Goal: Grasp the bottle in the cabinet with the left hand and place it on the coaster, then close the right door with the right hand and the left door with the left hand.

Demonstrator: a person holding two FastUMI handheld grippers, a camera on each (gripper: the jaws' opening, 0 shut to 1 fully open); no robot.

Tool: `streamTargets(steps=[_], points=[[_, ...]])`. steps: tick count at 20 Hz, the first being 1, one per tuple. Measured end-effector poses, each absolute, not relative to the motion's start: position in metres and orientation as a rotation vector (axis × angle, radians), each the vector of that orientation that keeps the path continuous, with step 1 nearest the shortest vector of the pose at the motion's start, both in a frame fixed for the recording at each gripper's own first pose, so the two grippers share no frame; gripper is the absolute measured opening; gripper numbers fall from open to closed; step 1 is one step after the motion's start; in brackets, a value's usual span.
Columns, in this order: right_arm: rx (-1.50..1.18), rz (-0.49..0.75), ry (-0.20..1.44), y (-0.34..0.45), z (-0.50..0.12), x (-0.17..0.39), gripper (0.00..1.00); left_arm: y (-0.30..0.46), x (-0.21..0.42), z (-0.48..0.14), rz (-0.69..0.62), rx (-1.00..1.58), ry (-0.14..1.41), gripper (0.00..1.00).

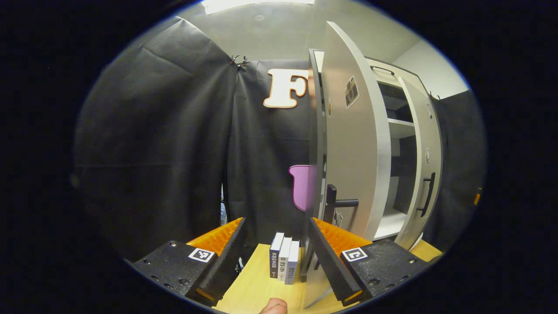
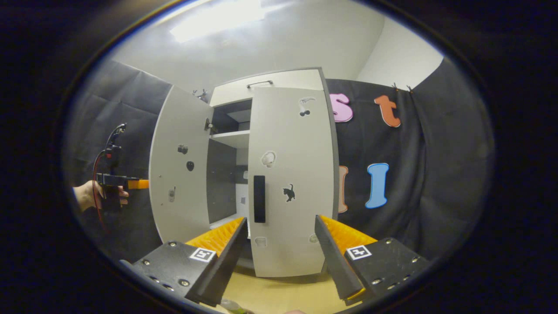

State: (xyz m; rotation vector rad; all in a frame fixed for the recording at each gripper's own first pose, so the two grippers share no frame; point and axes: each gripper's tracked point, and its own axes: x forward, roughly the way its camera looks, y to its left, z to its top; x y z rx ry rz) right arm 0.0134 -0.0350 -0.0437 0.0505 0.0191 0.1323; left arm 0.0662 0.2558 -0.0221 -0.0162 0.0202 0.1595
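- Right gripper view: the cabinet [image 2: 270, 85] stands ahead on the tabletop [image 2: 287, 294]. Its right door [image 2: 292, 183] is swung nearly across the opening, facing the camera with its dark handle [image 2: 259, 199] at mid-height; the left door [image 2: 181, 170] stands wide open at the left.
- Right gripper [image 2: 279, 248]: jaws wide and empty, the right door's lower half framed between them — near, contact not evident.
- Far left in this view, a hand [image 2: 89, 196] holds the left gripper [image 2: 138, 184] just beside the outer face of the left door.
- Left gripper view: left gripper [image 1: 277, 244], jaws wide, holding nothing. The left door [image 1: 355, 144] is seen edge-on at right, its handle [image 1: 342, 203] just beyond the right-hand jaw. A row of books [image 1: 284, 261] stands on the tabletop between the jaws, farther off.
- Progress, as a judgement: the shelves visible in the opening appear bare, which suggests the bottle is already out; bottle and coaster cannot be made out clearly here. The right door looks almost shut; closing the left door remains.
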Motion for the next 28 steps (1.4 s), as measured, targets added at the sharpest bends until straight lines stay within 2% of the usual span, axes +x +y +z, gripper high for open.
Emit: streamTargets(steps=[2, 3, 5, 7, 8, 9, 10, 11, 13, 14, 15, 20, 22, 23, 24, 26, 28], points=[[0.062, 0.120, 0.010, -0.042, -0.043, 0.010, 0.90, 0.254, 0.066, -0.025, 0.163, -0.035, 0.027, 0.89], [0.069, 0.119, 0.005, -0.043, -0.043, 0.009, 0.93, 0.254, 0.065, -0.026, 0.166, -0.059, 0.033, 0.89], [0.071, 0.114, -0.002, -0.042, -0.044, 0.013, 0.90, 0.253, 0.065, -0.027, 0.171, -0.107, 0.047, 0.91], [0.061, 0.107, -0.008, -0.037, -0.046, 0.018, 0.93, 0.251, 0.065, -0.028, 0.165, -0.124, 0.053, 0.89], [0.061, 0.110, -0.010, -0.033, -0.046, 0.020, 0.93, 0.249, 0.067, -0.028, 0.155, -0.121, 0.054, 0.95], [0.065, 0.123, -0.009, -0.026, -0.048, 0.020, 0.93, 0.246, 0.067, -0.028, 0.145, -0.116, 0.055, 0.89], [0.070, 0.137, -0.005, -0.020, -0.050, 0.021, 0.93, 0.243, 0.067, -0.028, 0.136, -0.108, 0.058, 0.95], [0.079, 0.144, 0.005, -0.016, -0.052, 0.022, 0.93, 0.238, 0.066, -0.026, 0.129, -0.099, 0.055, 0.95], [0.081, 0.096, 0.008, -0.023, -0.049, 0.028, 0.90, 0.233, 0.066, -0.025, 0.129, -0.084, 0.051, 0.94], [0.089, 0.081, 0.010, -0.025, -0.046, 0.031, 0.93, 0.232, 0.065, -0.025, 0.137, -0.079, 0.047, 0.94], [0.104, 0.075, 0.014, -0.023, -0.045, 0.033, 0.90, 0.230, 0.064, -0.025, 0.144, -0.079, 0.043, 0.94], [0.034, 0.040, 0.038, -0.030, -0.050, 0.041, 0.93, 0.210, 0.066, -0.026, 0.114, -0.104, 0.051, 0.95], [-0.001, 0.041, 0.052, -0.029, -0.055, 0.042, 0.93, 0.204, 0.066, -0.022, 0.116, -0.071, 0.042, 0.94], [-0.004, 0.048, 0.055, -0.026, -0.056, 0.043, 0.93, 0.201, 0.067, -0.022, 0.119, -0.054, 0.037, 0.89], [-0.001, 0.054, 0.058, -0.024, -0.057, 0.042, 0.93, 0.197, 0.067, -0.022, 0.119, -0.050, 0.035, 0.94], [0.002, 0.058, 0.062, -0.027, -0.058, 0.042, 0.90, 0.186, 0.069, -0.024, 0.101, -0.060, 0.041, 0.94], [-0.002, 0.052, 0.067, -0.032, -0.059, 0.040, 0.93, 0.172, 0.072, -0.026, 0.075, -0.085, 0.050, 0.95]])
